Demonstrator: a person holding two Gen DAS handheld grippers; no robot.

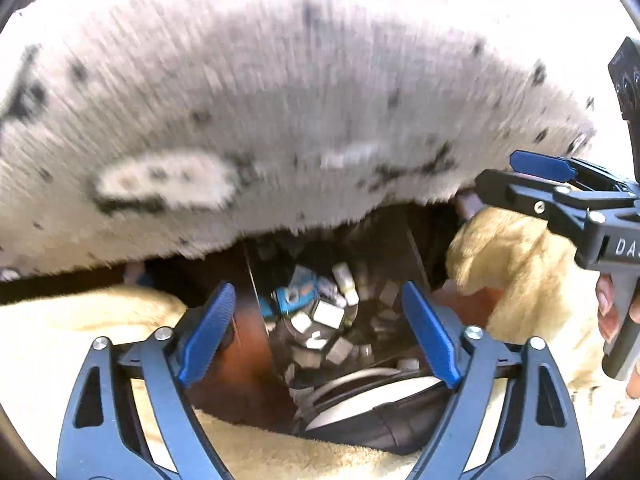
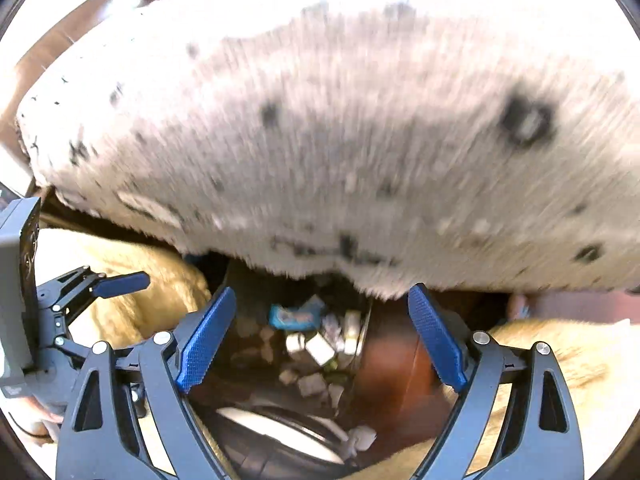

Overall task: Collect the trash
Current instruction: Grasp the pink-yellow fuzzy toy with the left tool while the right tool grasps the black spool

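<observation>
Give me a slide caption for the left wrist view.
Open left gripper poised over a trash-filled bin, speckled rug beyond.

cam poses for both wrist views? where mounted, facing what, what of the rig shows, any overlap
Left wrist: sits behind the open left gripper, looking down at small trash pieces in a dark gap below a blurred speckled white rug; the right gripper and the person's fingers show at right.
Right wrist: sits behind the open right gripper, facing the same way; the left gripper shows at left.
Shared: rug, trash pieces with a blue wrapper, cream fleecy fabric, each other's gripper.
</observation>
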